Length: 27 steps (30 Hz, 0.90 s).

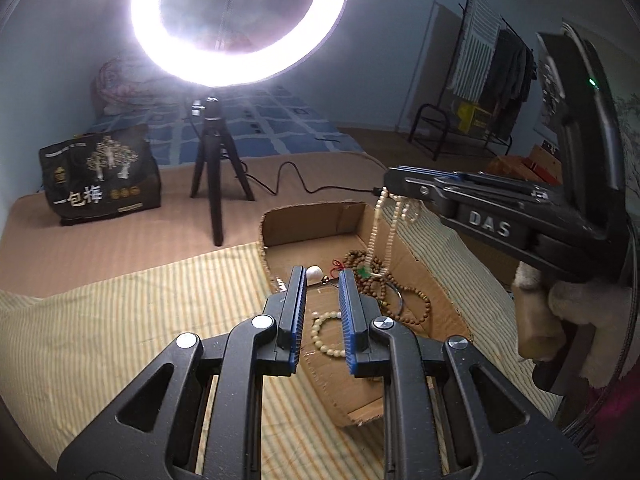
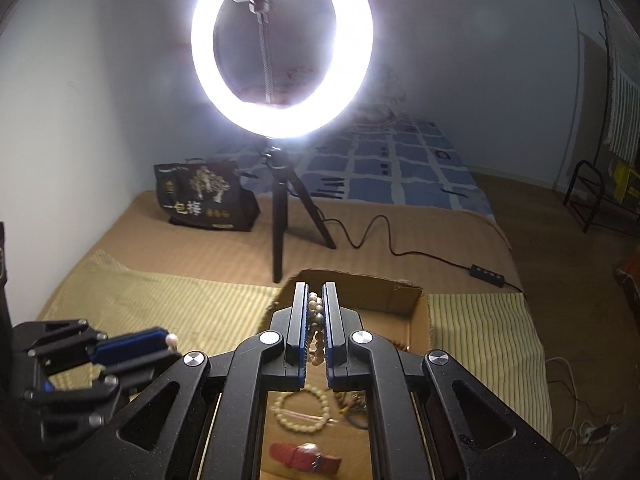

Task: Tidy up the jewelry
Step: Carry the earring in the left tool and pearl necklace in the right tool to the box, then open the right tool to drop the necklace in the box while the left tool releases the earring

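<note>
My right gripper (image 2: 316, 286) is shut on a long cream bead necklace (image 2: 315, 310). In the left wrist view that right gripper (image 1: 386, 185) comes in from the right, and the cream bead necklace (image 1: 384, 232) hangs from its tip into an open cardboard box (image 1: 312, 222). My left gripper (image 1: 322, 276) points at the box's near left corner with a white pearl piece (image 1: 314, 273) at its tips. The right wrist view shows the left gripper (image 2: 170, 345) low on the left, closed on that pearl piece (image 2: 172, 338). In the box lie a brown bead string (image 1: 404, 294), a cream bracelet (image 1: 325, 334) and a red strap (image 2: 304, 456).
A lit ring light on a black tripod (image 2: 280, 216) stands just behind the box, its cable and switch (image 2: 486, 271) trailing right. A black printed bag (image 1: 100, 176) sits far left. The box rests on a striped cloth (image 1: 120, 320). A clothes rack (image 1: 492, 80) stands far right.
</note>
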Each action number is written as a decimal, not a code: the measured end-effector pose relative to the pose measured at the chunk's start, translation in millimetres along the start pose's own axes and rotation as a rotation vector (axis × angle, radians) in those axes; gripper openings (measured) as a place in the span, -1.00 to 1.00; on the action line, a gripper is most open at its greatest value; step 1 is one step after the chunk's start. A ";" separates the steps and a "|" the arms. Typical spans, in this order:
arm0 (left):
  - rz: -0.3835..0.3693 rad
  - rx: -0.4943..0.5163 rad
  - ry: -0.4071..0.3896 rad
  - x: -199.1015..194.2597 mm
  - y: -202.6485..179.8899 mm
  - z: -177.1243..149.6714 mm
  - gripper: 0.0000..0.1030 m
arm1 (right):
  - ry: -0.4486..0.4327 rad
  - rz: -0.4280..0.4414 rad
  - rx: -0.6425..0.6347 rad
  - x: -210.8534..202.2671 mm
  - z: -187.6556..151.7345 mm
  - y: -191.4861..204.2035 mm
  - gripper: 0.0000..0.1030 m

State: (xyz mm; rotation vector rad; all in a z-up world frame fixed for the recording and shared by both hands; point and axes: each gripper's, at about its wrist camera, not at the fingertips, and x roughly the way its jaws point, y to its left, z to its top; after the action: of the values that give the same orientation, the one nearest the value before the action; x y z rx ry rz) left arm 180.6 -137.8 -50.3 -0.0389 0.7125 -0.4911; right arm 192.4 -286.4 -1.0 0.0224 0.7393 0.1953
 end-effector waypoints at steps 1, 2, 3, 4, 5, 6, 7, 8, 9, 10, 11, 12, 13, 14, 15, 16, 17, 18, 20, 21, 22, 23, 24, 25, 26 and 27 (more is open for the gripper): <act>0.000 0.001 0.004 4.1 -1.4 0.2 -0.71 | 0.006 -0.005 0.002 3.4 -0.2 -2.3 -0.90; -0.003 -0.001 0.010 9.5 -2.6 0.7 -0.71 | 0.010 -0.008 0.003 6.0 0.0 -4.5 -0.90; -0.004 -0.001 0.013 12.5 -3.7 1.2 -0.71 | 0.016 -0.015 0.003 10.2 0.1 -7.5 -0.90; -0.005 -0.001 0.018 17.1 -4.6 1.5 -0.71 | 0.020 -0.023 0.003 14.0 0.3 -10.6 -0.90; -0.005 0.000 0.023 21.5 -5.3 1.5 -0.71 | 0.023 -0.027 0.005 16.0 0.7 -12.8 -0.90; -0.004 0.001 0.027 24.7 -5.7 1.6 -0.71 | 0.027 -0.031 0.009 19.6 0.8 -16.1 -0.90; -0.003 0.002 0.033 29.3 -5.7 1.3 -0.71 | 0.031 -0.031 0.013 22.4 0.9 -18.3 -0.90; -0.001 0.003 0.040 34.1 -5.3 0.9 -0.71 | 0.036 -0.032 0.017 25.7 0.5 -20.7 -0.90; 0.000 0.003 0.044 37.6 -4.5 0.9 -0.71 | 0.045 -0.033 0.021 30.8 -0.1 -23.5 -0.90; 0.000 0.003 0.049 41.1 -4.4 0.4 -0.71 | 0.054 -0.033 0.025 34.3 -0.4 -25.4 -0.90; 0.001 0.003 0.052 44.2 -4.3 -0.1 -0.71 | 0.060 -0.033 0.028 37.3 -0.7 -26.8 -0.90; 0.001 0.002 0.054 45.8 -3.7 0.0 -0.71 | 0.070 -0.033 0.033 42.0 -1.6 -28.7 -0.90; 0.001 0.002 0.056 48.0 -3.2 0.2 -0.71 | 0.080 -0.033 0.037 46.5 -2.6 -30.3 -0.90; 0.000 0.001 0.057 49.9 -3.0 0.3 -0.71 | 0.085 -0.033 0.038 49.0 -2.8 -31.0 -0.90; 0.000 -0.001 0.059 51.9 -2.6 0.3 -0.71 | 0.094 -0.035 0.037 52.8 -3.5 -31.8 -0.90; -0.001 -0.002 0.061 53.9 -2.2 0.3 -0.71 | 0.100 -0.039 0.035 55.9 -4.1 -32.5 -0.90; 0.000 -0.002 0.064 55.9 -1.8 0.1 -0.71 | 0.105 -0.040 0.035 57.9 -4.8 -33.4 -0.90; 0.000 -0.002 0.065 56.6 -1.8 0.1 -0.71 | 0.110 -0.042 0.038 60.2 -5.6 -34.3 -0.90; 0.000 -0.001 0.070 59.3 -1.8 -0.2 -0.71 | 0.118 -0.042 0.043 62.6 -6.9 -35.8 -0.90; -0.001 -0.001 0.070 59.8 -1.9 -0.1 -0.71 | 0.125 -0.040 0.050 64.2 -7.8 -37.2 -0.90; -0.001 -0.002 0.071 60.2 -2.1 -0.1 -0.71 | 0.128 -0.040 0.054 65.1 -8.5 -38.4 -0.90; -0.003 -0.003 0.071 60.2 -2.5 -0.2 -0.71 | 0.131 -0.041 0.056 67.1 -8.6 -39.9 -0.90; -0.004 -0.003 0.071 60.8 -2.7 0.1 -0.70 | 0.136 -0.041 0.057 68.2 -9.2 -40.5 -0.90; -0.003 -0.002 0.071 60.9 -3.2 0.2 -0.70 | 0.139 -0.041 0.057 69.0 -10.0 -40.6 -0.90; -0.003 -0.002 0.071 60.8 -3.5 0.2 -0.70 | 0.141 -0.042 0.057 69.8 -10.5 -40.8 -0.90; -0.003 -0.003 0.071 60.8 -3.6 0.2 -0.70 | 0.144 -0.044 0.058 70.6 -10.9 -41.2 -0.90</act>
State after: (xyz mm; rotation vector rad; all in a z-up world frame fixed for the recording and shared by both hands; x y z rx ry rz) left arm 218.7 -168.0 -87.0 -0.0254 0.7829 -0.4967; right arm 242.9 -314.3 -59.9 0.0479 0.8884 0.1346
